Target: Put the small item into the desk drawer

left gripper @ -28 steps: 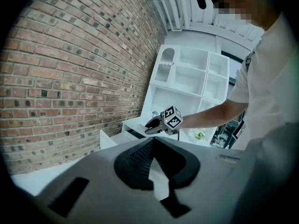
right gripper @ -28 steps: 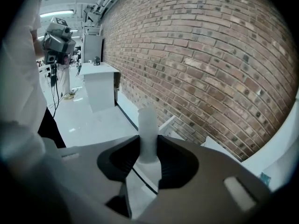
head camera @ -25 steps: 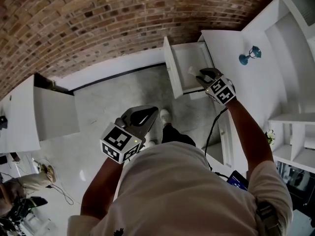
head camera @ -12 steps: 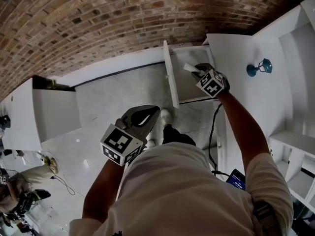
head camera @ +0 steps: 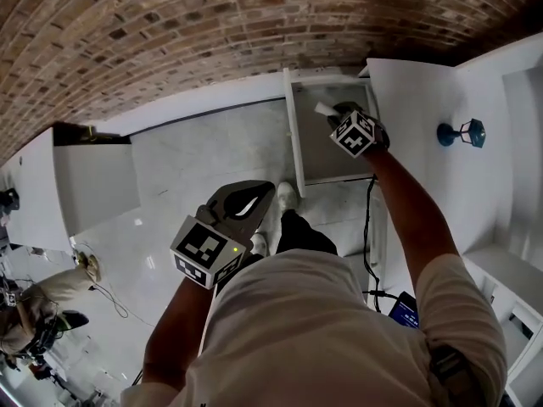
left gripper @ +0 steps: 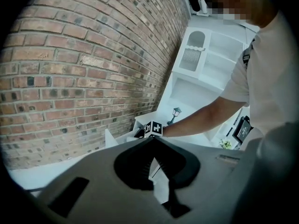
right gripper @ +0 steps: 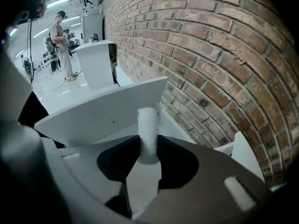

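White and foam-like, the small item (right gripper: 148, 120) stood pinched between the jaws of the right gripper (right gripper: 148, 143), with most of its length projecting past the tips. Its lower end was lost behind the jaw bodies. The head view placed it over the wall-side end of the open drawer (head camera: 327, 159), which was pulled out from the white desk (head camera: 416, 91) beside the brick wall (head camera: 170, 32). Whether the item touched the drawer floor could not be determined, as the gripper covered that spot. The left gripper (left gripper: 152, 139) was held well apart from the drawer, near the person's shirt (head camera: 322, 329). Its jaws were pressed together at the tips with nothing between them. The shirt concealed the lower part of the head view. A small teal ornament (head camera: 462, 131) stood on the desk, too small to identify. The desk's right side was cut off.
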A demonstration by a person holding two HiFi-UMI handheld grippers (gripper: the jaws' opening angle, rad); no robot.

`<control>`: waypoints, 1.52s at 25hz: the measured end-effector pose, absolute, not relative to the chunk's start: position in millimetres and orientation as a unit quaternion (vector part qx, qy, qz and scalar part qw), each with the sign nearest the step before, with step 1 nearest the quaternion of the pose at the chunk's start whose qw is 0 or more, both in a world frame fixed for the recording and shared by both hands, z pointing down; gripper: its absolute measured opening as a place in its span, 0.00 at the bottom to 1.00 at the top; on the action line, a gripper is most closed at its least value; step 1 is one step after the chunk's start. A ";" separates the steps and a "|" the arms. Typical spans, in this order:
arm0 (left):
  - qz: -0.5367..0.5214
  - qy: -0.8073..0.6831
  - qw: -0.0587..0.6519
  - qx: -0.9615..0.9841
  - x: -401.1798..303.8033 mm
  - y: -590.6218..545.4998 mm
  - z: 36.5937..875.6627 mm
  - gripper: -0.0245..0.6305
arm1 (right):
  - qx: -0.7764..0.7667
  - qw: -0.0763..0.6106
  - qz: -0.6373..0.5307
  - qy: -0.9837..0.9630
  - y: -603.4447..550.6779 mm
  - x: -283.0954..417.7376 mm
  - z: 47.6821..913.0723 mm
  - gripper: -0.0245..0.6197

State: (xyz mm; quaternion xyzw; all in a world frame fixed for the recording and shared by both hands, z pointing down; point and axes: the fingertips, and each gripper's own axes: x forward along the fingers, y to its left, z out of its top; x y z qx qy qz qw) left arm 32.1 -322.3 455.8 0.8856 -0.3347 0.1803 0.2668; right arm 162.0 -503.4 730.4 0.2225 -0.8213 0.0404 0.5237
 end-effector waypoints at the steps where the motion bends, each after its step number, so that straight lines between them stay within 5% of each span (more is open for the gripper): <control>1: 0.182 -0.335 0.269 0.885 33.7 -325.2 457.8 0.04 | 0.221 0.526 0.043 -0.820 -505.9 161.1 736.7 0.24; 20: 0.210 -0.322 0.308 0.870 37.8 -357.9 502.7 0.04 | 0.252 0.563 0.104 -0.780 -545.5 172.8 853.6 0.24; 38: 0.215 -0.321 0.322 0.865 27.6 -362.0 521.9 0.04 | 0.265 0.569 0.098 -0.772 -554.2 171.5 878.7 0.31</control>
